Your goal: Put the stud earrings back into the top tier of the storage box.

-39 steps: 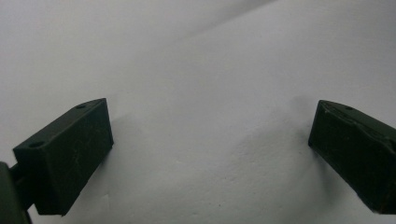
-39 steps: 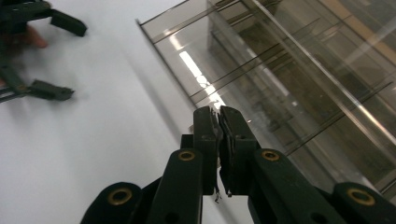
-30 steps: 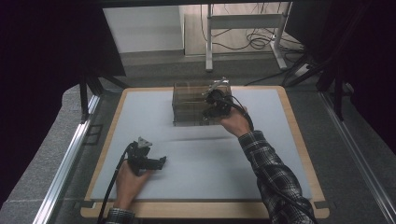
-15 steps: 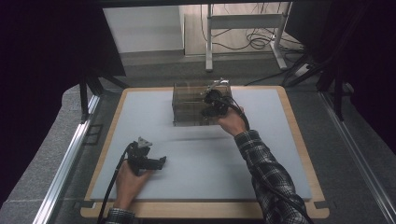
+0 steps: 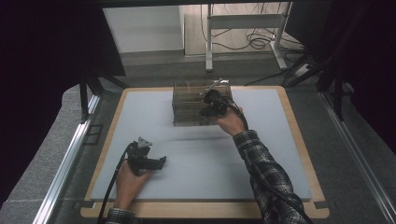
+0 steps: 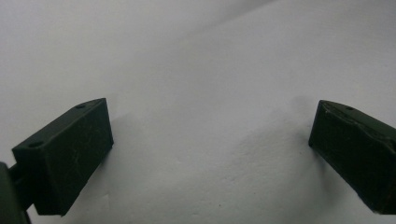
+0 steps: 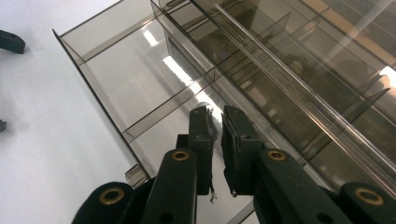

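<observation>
A pale grey table [image 5: 205, 163] holds a clear plastic organizer [image 5: 196, 105] at the upper middle of the high view. The right gripper [image 7: 217, 135] pinches a thin edge of it, jaws nearly closed, while the left gripper [image 5: 161, 162] rests at lower left, jaws wide apart and empty

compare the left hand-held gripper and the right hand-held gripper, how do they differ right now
The left hand-held gripper has its jaws spread wide with nothing between them; the right hand-held gripper has its jaws nearly together, pinching a thin clear part of the smoky plastic organizer.
The left one sits low on the bare white mat near the person; the right one is at the organizer on the far side.
Both have black jaws, and a hand holds each.
</observation>
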The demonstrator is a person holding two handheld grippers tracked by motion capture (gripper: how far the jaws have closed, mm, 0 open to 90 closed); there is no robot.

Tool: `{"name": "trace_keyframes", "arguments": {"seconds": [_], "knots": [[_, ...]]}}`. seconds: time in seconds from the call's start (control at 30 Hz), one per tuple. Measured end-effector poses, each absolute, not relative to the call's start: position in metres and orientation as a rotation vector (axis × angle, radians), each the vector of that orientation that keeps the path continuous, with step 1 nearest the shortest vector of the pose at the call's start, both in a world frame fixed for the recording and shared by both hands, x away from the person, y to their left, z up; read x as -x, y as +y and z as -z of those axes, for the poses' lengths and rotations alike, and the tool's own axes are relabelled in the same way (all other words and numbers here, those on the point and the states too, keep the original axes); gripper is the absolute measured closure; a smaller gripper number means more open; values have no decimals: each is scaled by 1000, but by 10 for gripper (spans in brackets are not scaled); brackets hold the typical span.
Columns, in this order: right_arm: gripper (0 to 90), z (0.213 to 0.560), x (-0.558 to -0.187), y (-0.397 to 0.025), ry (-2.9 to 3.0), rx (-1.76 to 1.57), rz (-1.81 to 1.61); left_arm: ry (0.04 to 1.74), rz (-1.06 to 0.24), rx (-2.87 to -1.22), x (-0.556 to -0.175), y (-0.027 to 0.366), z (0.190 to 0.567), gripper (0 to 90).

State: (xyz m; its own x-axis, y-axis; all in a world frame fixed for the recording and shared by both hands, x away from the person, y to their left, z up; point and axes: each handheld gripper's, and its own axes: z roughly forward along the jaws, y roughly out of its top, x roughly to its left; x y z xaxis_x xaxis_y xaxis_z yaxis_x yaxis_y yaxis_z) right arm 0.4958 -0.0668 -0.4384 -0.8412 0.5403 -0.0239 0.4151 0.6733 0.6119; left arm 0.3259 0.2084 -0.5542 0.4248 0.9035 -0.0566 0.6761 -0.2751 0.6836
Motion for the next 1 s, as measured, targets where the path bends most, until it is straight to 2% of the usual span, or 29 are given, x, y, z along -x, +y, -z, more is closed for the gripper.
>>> {"name": "trace_keyframes", "arguments": {"seconds": [0.6, 1.0], "knots": [[725, 425, -483, -75, 2676, -731, -964, 1329, -459, -2042, -326, 208, 554, 0], [639, 420, -467, -78, 2673, -683, -991, 1328, -462, -2043, -326, 208, 554, 0]]}}
